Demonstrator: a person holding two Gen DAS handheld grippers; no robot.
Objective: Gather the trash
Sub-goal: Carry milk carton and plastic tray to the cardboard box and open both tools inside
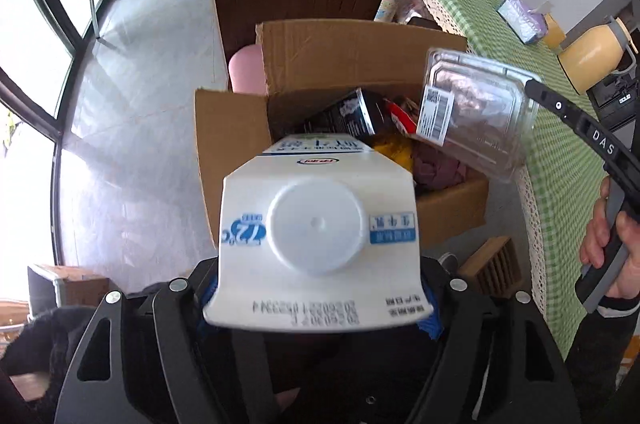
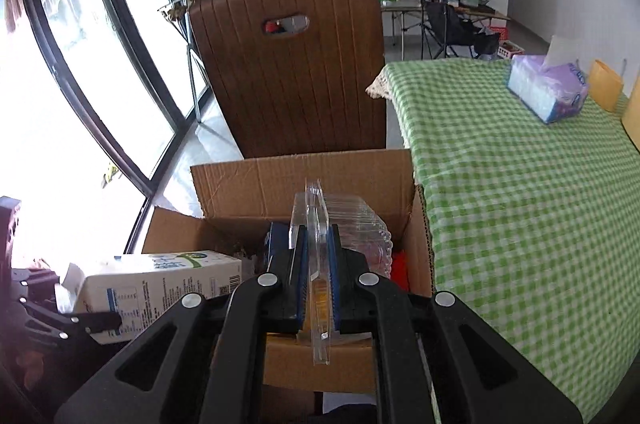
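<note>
A white milk carton (image 1: 318, 224) is held across the wide-set jaws of the left gripper (image 1: 318, 308), cap end toward the camera, just above the near edge of the open cardboard box (image 1: 240, 143). A clear plastic clamshell tray (image 2: 320, 256) is pinched by its rim in the narrow right gripper (image 2: 318, 284), directly over the box. Both items would best be carried past the flaps and centred over the opening before any release. The box floor is hidden beneath earlier trash, and the carton's print is blurred.
</note>
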